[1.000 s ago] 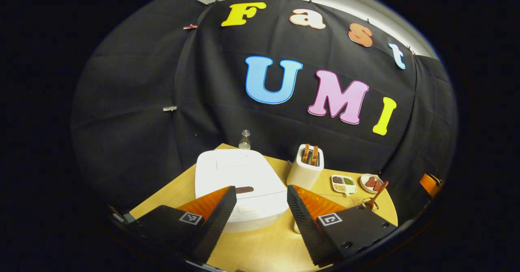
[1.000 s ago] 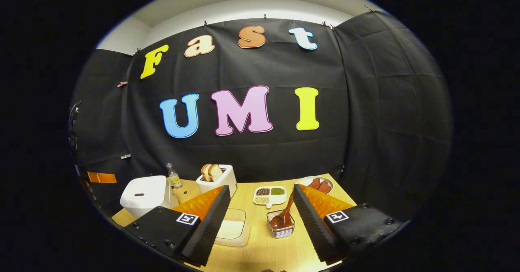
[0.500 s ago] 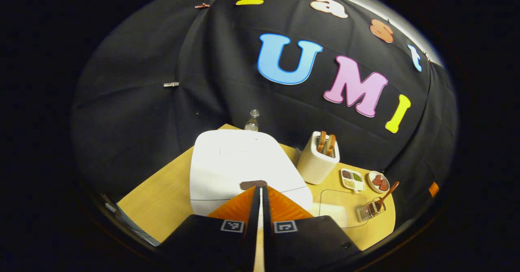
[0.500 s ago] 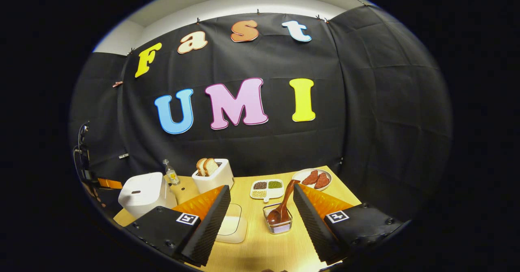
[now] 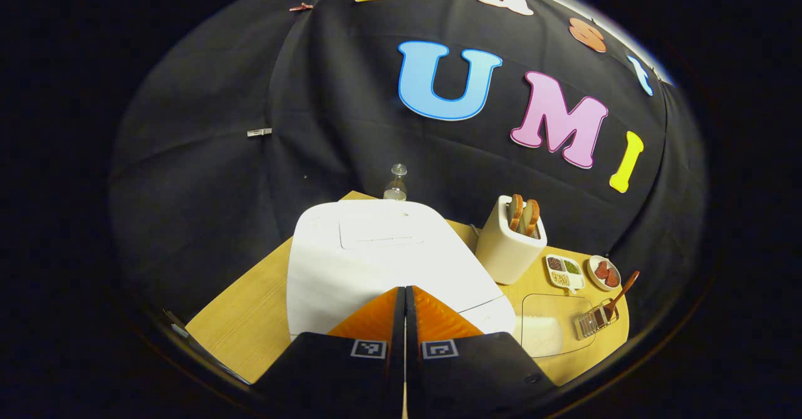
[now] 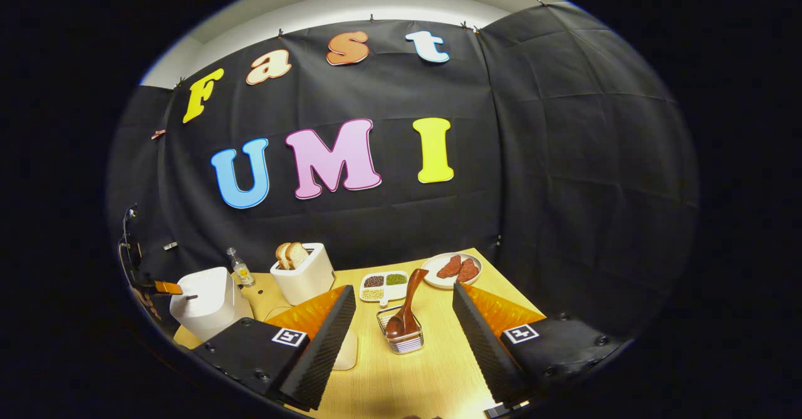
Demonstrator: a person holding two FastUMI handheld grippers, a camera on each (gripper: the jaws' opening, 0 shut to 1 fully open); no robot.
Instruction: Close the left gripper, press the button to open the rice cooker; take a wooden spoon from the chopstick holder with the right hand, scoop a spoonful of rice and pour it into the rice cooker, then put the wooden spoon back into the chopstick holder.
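1. Black cloth [image 6: 551, 175] hangs as the booth's wall, creased and held along its top edge by small clips.
2. Above the cloth runs a pale wall strip [image 6: 351, 15], lit brightly.
3. A light wooden worktop [image 6: 413, 369] stands against the cloth.

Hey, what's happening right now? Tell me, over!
Left gripper shut, tips on the cooker lid, lid down. Right gripper open, empty, facing the spoon in its holder.

Toaster [image 6: 303, 275] near chopstick holder [image 6: 401, 337]; table [image 6: 432, 369] front free.
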